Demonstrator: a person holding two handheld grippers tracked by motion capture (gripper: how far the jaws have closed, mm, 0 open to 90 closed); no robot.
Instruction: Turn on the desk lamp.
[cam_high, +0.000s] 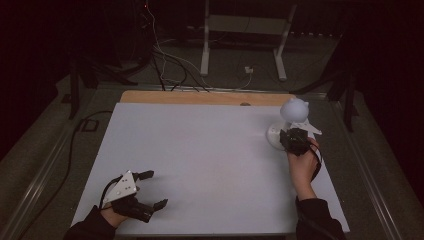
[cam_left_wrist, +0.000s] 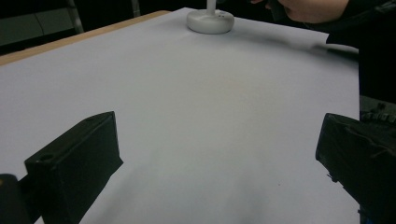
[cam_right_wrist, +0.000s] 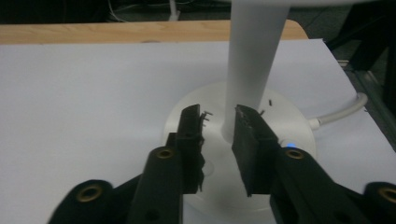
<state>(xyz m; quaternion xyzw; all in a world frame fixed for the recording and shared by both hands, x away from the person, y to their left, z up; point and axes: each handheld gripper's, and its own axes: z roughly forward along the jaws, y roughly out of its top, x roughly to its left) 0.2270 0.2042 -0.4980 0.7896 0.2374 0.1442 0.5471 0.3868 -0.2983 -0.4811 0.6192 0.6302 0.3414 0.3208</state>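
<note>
One lamp (cam_high: 290, 122): white, round base, upright stem, globe head (cord trailing).
Right gripper (cam_right_wrist: 218, 122): jaws slightly parted over base, pinching nothing.
Left gripper (cam_high: 151, 189): spread wide.

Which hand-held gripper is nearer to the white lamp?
The right. The right hand-held gripper hovers over the white lamp base, jaws slightly parted beside its stem. The left hand-held gripper rests open at the table's near left corner, far away.
</note>
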